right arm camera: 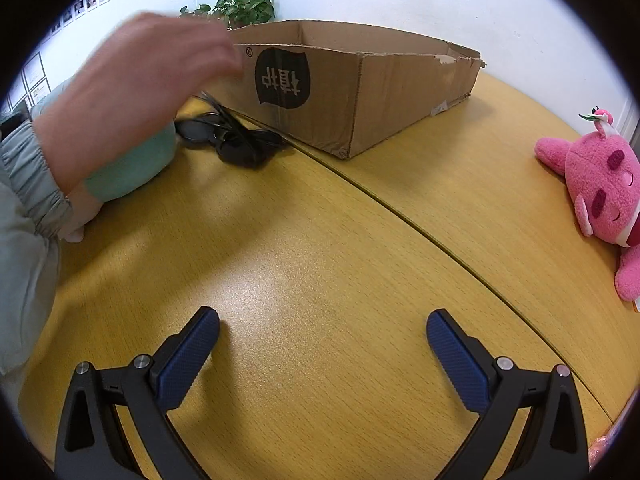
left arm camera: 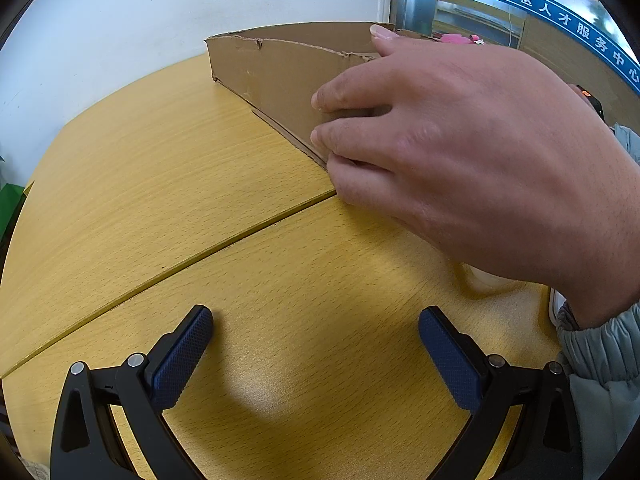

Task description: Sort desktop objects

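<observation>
Left wrist view: my left tongs (left arm camera: 316,330) gape empty over the table (left arm camera: 160,184) — a bare hand (left arm camera: 460,152) grips the cardboard box (left arm camera: 280,76). My right tongs (right arm camera: 323,334) gape too — sunglasses (right arm camera: 236,140) lie beside the box, pink plush (right arm camera: 600,196) well apart.

Tongs (right arm camera: 322,354) gape over table (right arm camera: 320,248); hand (right arm camera: 136,92) at cardboard box (right arm camera: 360,92); pink plush (right arm camera: 600,200) beside.

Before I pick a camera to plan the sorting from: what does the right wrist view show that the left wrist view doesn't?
Only the right wrist view shows the sunglasses, the green plush and the whole pink plush; the left view catches just a pink sliver behind the box. Only the left shows the blue sign. Both show the box, the bare hand, the table and open grippers.
</observation>
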`<state>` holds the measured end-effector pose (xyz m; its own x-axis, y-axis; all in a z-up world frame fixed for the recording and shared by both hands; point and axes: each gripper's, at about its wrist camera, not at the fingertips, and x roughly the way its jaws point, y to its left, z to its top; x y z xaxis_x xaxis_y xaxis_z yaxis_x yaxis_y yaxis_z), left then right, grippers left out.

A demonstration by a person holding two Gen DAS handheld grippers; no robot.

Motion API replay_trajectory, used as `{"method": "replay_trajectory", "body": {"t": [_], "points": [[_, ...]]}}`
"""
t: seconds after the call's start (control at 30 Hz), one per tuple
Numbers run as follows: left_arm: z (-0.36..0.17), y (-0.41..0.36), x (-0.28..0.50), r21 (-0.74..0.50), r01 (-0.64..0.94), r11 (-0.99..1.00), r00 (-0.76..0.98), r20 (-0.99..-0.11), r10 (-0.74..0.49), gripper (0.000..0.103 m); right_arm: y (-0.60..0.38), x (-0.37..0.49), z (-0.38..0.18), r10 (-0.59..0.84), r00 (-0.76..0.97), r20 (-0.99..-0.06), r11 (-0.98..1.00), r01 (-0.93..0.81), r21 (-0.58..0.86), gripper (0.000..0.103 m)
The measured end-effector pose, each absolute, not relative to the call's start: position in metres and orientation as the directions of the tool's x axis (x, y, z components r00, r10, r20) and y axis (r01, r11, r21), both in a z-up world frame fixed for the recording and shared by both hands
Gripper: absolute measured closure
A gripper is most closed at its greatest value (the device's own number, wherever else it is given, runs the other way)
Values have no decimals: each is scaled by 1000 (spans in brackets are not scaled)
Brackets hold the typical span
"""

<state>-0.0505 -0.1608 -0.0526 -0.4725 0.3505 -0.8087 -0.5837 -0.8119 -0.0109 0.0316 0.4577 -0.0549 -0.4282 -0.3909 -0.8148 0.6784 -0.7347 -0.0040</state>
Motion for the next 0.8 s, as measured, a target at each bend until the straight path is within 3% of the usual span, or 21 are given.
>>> {"method": "replay_trajectory", "body": {"t": [0.8], "points": [[-58,-164,-47,-10,-585,-811,-473,-808,351,0,456,32,-55,-391,-428,-815,-734,679,-5,0]]}}
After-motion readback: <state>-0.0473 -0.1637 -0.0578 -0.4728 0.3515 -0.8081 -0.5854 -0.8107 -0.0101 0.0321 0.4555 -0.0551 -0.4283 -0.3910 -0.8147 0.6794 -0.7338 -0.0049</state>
